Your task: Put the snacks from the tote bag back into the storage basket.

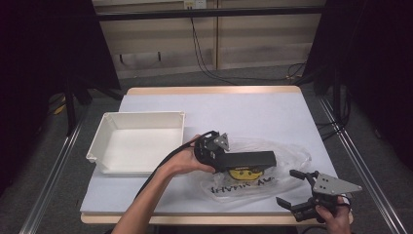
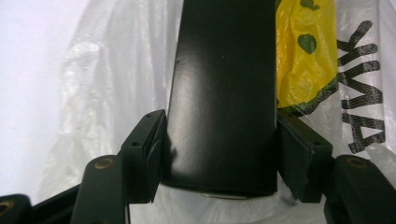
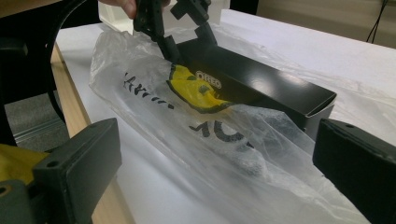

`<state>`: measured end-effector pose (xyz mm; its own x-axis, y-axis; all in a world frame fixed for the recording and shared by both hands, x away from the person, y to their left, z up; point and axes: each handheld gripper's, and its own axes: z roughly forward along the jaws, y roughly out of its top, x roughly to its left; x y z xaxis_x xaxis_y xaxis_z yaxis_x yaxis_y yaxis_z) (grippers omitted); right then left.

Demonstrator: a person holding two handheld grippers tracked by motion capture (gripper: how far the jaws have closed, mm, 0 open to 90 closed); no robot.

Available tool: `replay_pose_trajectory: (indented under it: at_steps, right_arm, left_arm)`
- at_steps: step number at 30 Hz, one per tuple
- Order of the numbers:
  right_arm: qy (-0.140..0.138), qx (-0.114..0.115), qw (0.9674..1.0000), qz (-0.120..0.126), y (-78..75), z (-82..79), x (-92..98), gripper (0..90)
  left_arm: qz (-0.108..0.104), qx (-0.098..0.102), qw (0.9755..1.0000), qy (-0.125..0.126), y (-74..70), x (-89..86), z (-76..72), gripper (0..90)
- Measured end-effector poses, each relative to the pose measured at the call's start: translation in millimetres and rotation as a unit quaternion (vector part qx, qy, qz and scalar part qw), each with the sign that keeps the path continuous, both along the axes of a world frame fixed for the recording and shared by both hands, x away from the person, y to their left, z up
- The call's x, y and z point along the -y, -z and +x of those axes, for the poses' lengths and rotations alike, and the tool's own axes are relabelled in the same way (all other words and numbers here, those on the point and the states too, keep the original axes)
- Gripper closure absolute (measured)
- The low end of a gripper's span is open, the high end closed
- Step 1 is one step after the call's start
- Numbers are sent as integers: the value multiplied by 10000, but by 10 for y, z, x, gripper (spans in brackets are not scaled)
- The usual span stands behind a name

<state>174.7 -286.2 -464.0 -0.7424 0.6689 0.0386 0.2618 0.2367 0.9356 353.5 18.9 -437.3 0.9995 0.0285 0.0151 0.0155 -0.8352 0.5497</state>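
Nearest the high camera, your right gripper (image 1: 292,191) sits at the front right corner of the table (image 1: 253,109), jaws spread wide with nothing between them, aimed at the plastic bag (image 1: 287,153). In its own view the two black jaws stand far apart at the bottom corners, clear of the bag.

Count what you have: one black box (image 1: 251,159), one clear plastic bag, one white bin (image 1: 139,122), two grippers.

Your left gripper (image 2: 219,154) has the near end of the black box (image 2: 219,93) between its jaws. The pads sit right at the box's two long sides, but you cannot tell from the pictures whether they press on it or merely flank it. The box lies long-side across the table, on top of the crumpled bag, just right of the white bin, which rests on the left half of the table.

Writing: the bag (image 3: 154,88) carries a yellow printed patch (image 3: 194,91) and bold black capitals, too creased and turned to read as a word. In the right gripper view, a small label on the side of the box (image 3: 261,84), next to the yellow print, reads "OREO"
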Motion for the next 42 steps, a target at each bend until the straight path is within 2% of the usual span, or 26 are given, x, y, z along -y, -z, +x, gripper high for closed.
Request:
replay_pose_trajectory:
  at_steps: [9,12,13,14,15,16,17,22,29,37,38,42]
  right_arm:
    - [16,-20,10000,5,7,3,7,8]
    - [-3,-11,10000,7,2,0,11,7]
    - [-10,-22,10000,16,3,1,9,8]
    - [-5,-17,10000,25,4,2,7,7]
    - [7,-19,10000,13,3,2,7,7]
    - [-22,-43,10000,4,2,4,11,8]
    - [-11,-38,10000,11,3,6,12,8]
    - [-10,-42,10000,37,8,8,27,8]
    - [51,18,9999,116,11,2,33,7]
    - [110,16,9998,151,8,3,52,7]
    - [83,-36,9998,185,8,2,57,7]
    - [103,-1,9998,192,7,3,62,7]
  left_arm:
    - [125,-86,9999,23,30,54,20,385]
    - [200,-81,9998,19,50,80,18,383]
    - [287,-54,9995,79,39,80,25,385]
    - [233,-103,9997,27,38,85,22,394]
    - [327,-66,9994,123,23,84,33,403]
    - [238,-105,9997,24,28,90,13,412]
    - [322,-80,9994,123,10,92,22,417]
    - [140,-211,9997,61,-26,96,5,427]
    - [-22,-201,9998,54,-90,85,-9,430]
    - [-225,-287,9993,96,-186,43,3,430]
    - [-256,-239,9994,84,-206,38,1,430]
    - [-394,-192,9990,104,-300,29,-13,430]
